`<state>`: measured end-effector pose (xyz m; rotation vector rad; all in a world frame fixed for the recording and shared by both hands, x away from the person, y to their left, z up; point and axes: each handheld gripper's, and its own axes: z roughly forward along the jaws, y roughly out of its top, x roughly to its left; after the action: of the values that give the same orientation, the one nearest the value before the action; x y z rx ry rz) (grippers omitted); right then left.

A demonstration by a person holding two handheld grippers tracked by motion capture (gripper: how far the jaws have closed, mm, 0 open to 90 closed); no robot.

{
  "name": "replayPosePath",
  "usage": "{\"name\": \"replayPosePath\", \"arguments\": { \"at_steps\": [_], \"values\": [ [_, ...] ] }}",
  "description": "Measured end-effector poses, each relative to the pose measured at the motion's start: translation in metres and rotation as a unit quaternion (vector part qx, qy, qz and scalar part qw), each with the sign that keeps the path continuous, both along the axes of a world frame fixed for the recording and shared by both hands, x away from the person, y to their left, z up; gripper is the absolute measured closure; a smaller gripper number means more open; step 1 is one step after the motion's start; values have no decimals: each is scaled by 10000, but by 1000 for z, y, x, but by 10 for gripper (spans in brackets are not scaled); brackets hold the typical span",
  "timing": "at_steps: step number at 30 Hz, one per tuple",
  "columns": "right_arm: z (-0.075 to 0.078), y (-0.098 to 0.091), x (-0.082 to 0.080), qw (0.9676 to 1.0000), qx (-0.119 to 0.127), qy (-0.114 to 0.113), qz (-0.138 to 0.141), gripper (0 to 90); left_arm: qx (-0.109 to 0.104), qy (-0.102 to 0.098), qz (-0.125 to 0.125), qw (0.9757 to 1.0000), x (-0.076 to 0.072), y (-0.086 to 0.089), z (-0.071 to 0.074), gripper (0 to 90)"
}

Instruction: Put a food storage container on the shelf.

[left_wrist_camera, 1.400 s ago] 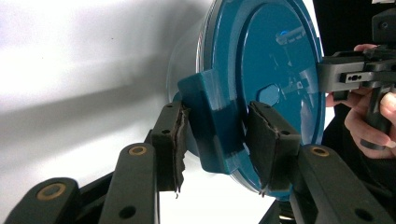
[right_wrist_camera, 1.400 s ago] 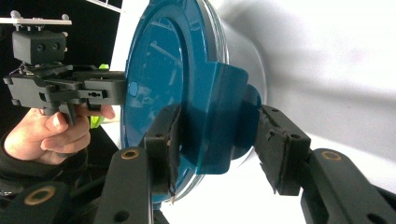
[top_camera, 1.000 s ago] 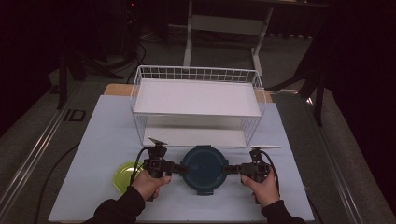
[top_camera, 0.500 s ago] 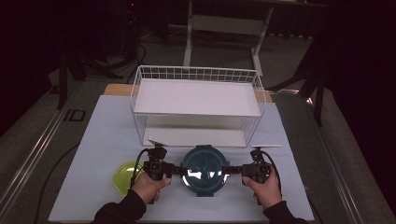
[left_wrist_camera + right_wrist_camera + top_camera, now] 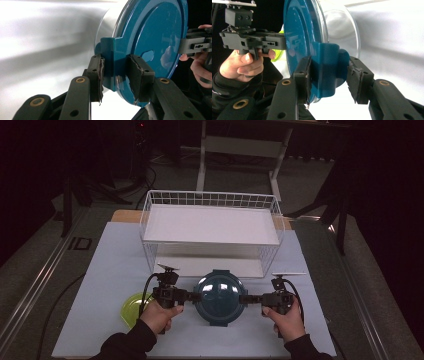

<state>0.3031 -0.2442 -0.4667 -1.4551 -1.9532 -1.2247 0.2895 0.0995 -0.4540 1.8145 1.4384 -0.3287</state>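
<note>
My left hand [image 5: 159, 316] covers part of a yellow-green dish [image 5: 131, 308]. The bench [image 5: 110, 270] is pale, the room around it dark, with a white wire basket [image 5: 212, 227] behind. The blue lidded bowl [image 5: 219, 296] sits between my grippers: left gripper [image 5: 192, 296] and right gripper [image 5: 244, 299] each clench a side tab.

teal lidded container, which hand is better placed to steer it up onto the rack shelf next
Neither clearly. The left gripper clamps the teal lidded container by one side tab, the right gripper by the opposite one. The white wire rack sits straight ahead, so it probably takes both.
</note>
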Motion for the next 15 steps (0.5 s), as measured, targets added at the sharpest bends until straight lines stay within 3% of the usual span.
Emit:
{"name": "replayPosePath", "arguments": {
  "at_steps": [7, 15],
  "values": [
    [27, 4, 4, 9997, 45, -228, 38, 571, -21, -227, 36, 9997, 1, 4, 27, 641],
    [65, 10, 14, 9984, 169, -534, 37, 572, 16, -571, 130, 9983, 7, 11, 71, 641]
  ]
}}
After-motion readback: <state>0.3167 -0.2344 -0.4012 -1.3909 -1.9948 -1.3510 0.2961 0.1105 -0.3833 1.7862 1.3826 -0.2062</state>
